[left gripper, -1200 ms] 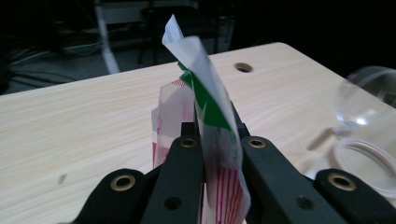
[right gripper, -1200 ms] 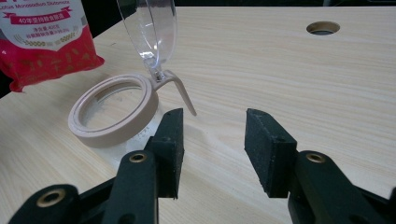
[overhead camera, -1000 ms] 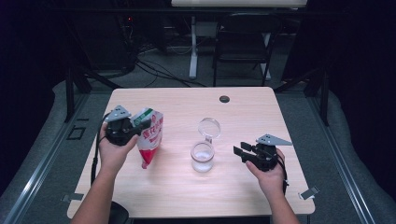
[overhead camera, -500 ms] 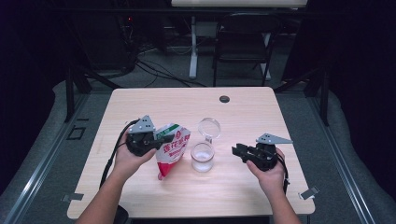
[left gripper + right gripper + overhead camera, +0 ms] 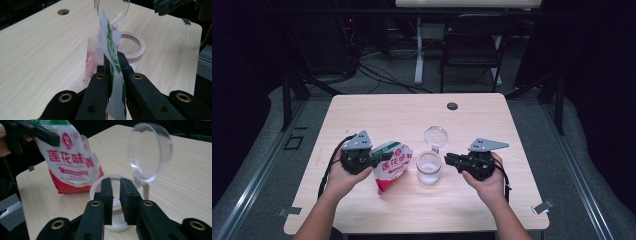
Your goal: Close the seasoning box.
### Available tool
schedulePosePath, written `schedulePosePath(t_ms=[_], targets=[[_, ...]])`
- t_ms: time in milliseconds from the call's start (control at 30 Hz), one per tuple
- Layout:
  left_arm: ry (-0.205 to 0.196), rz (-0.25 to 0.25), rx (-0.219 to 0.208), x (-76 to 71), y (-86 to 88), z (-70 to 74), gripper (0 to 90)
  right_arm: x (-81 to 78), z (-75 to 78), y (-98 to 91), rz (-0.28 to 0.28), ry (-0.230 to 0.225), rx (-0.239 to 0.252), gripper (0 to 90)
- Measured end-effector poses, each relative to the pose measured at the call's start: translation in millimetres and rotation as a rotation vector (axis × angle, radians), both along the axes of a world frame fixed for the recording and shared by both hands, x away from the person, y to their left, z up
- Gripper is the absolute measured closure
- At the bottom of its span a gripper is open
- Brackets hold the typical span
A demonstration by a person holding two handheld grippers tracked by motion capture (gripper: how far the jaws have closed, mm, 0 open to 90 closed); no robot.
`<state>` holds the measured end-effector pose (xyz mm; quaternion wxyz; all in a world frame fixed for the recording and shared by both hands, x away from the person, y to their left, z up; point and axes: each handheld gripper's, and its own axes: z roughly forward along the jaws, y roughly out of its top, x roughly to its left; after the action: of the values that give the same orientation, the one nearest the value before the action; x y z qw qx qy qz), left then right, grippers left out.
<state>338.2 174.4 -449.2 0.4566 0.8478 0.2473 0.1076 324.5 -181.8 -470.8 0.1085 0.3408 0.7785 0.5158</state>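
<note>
**Bag brought to the open jar, nothing poured yet**

On the table [image 5: 362,120], the seasoning bag [image 5: 390,166] hangs at nine o'clock of the jar [image 5: 429,168], clamped at its top edge by the left gripper [image 5: 379,159]. The jar's lid [image 5: 435,136] stands flipped open. At three o'clock, the right gripper [image 5: 448,160] has just been closing, jaws narrowly apart with nothing between them. Tipping the bag remains.

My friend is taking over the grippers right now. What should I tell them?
Left gripper: shut on the top edge of the red-and-white seasoning bag, held beside the jar.
Right gripper: jaws have just been closing, nearly together, nothing between them, right next to the jar's rim.
Clear jar: upright mid-table, hinged lid flipped open.
Done: lid open, bag lifted to the jar.
Left: probably steady the jar and tip the bag's contents in.
</note>
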Motion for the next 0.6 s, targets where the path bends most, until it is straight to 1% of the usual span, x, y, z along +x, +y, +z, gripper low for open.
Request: schedulePosePath(t_ms=[33, 67, 167, 200, 233, 267, 333, 433, 500, 600], targets=[[0.009, 0.004, 0.005, -2.5, 1.3, -3.1, 90.0, 0.0, 0.0, 0.0, 0.000, 0.000, 0.000, 81.9], [0.015, 0.008, 0.005, -4.0, 1.6, -5.1, 90.0, 0.6, 6.9, 8.1, 0.027, -0.004, -0.006, 84.0], [0.028, 0.021, 0.002, -8.1, 1.9, -10.2, 90.0, 3.9, 16.9, 19.9, 0.070, -0.013, -0.002, 87.0], [0.034, 0.026, -0.012, -9.6, 1.2, -12.2, 90.0, 5.9, 19.1, 24.2, 0.087, -0.009, 0.007, 87.5], [0.036, 0.026, -0.015, -10.4, 1.0, -13.2, 90.0, 8.4, 20.5, 28.6, 0.098, -0.009, 0.006, 87.5], [0.040, 0.034, -0.029, -12.1, -0.3, -15.5, 90.0, 10.3, 21.3, 32.1, 0.103, -0.008, 0.002, 87.4], [0.036, 0.044, -0.038, -14.8, -2.8, -19.2, 90.0, 16.3, 23.3, 42.0, 0.127, 0.000, -0.003, 86.4], [0.046, 0.050, -0.074, -18.3, -5.5, -24.2, 89.9, 24.1, 25.5, 54.4, 0.150, 0.010, 0.005, 82.5], [0.047, 0.060, -0.082, -20.3, -6.5, -25.0, 89.9, 27.1, 24.1, 61.0, 0.159, 0.007, 0.006, 80.1], [0.024, 0.087, -0.086, -23.9, -8.4, -26.5, 89.7, 26.8, 17.4, 69.4, 0.181, 0.013, -0.012, 76.3]])
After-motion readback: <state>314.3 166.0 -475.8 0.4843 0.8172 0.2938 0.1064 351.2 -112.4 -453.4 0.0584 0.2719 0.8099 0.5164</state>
